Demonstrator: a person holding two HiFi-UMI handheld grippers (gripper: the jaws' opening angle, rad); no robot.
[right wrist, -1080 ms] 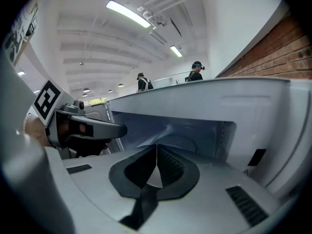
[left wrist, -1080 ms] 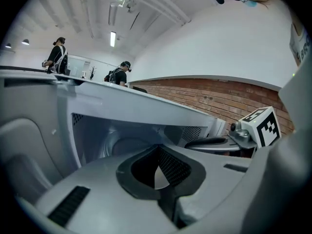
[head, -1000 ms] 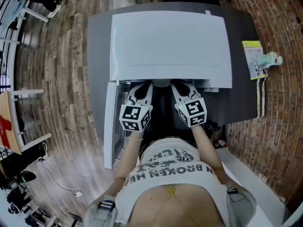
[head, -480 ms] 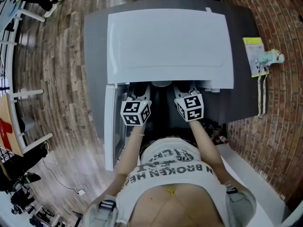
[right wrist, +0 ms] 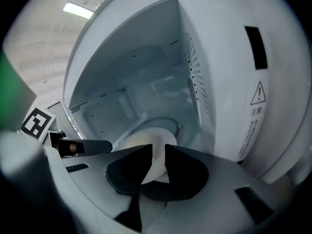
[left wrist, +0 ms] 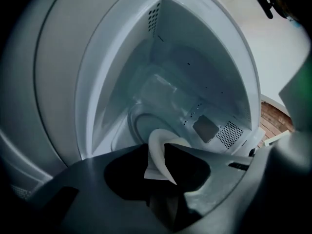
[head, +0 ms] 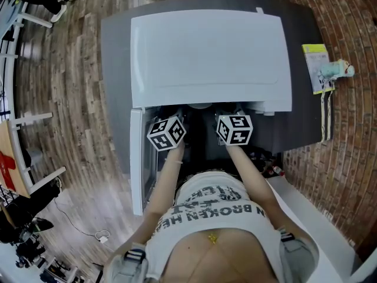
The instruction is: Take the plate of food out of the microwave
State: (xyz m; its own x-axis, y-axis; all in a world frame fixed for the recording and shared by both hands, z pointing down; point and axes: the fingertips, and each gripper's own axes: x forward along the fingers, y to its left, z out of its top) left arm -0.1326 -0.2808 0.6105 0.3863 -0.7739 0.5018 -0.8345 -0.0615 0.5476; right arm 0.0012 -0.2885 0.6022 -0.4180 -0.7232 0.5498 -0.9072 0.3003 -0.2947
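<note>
A white microwave (head: pixel 209 52) stands on a grey table (head: pixel 115 69), its door (head: pixel 136 158) swung open to the left. Both grippers reach into the cavity side by side. In the left gripper view a white plate (left wrist: pixel 158 145) sits on the glass turntable (left wrist: pixel 139 123), and its rim lies in the gap of my left gripper (left wrist: pixel 157 157), whose jaws are opening. In the right gripper view the same plate (right wrist: pixel 141 143) shows between and beyond the jaws of my right gripper (right wrist: pixel 157 155), which are also opening. The food is hidden.
A yellow-green packet (head: pixel 315 63) and a small pale toy (head: pixel 336 71) lie at the table's right edge. The cavity walls stand close on both sides of the grippers. Wooden floor lies to the left, brick paving to the right.
Both marker cubes have moved forward toward the microwave opening, and the grippers' fingers have gone under its top edge into the cavity.
</note>
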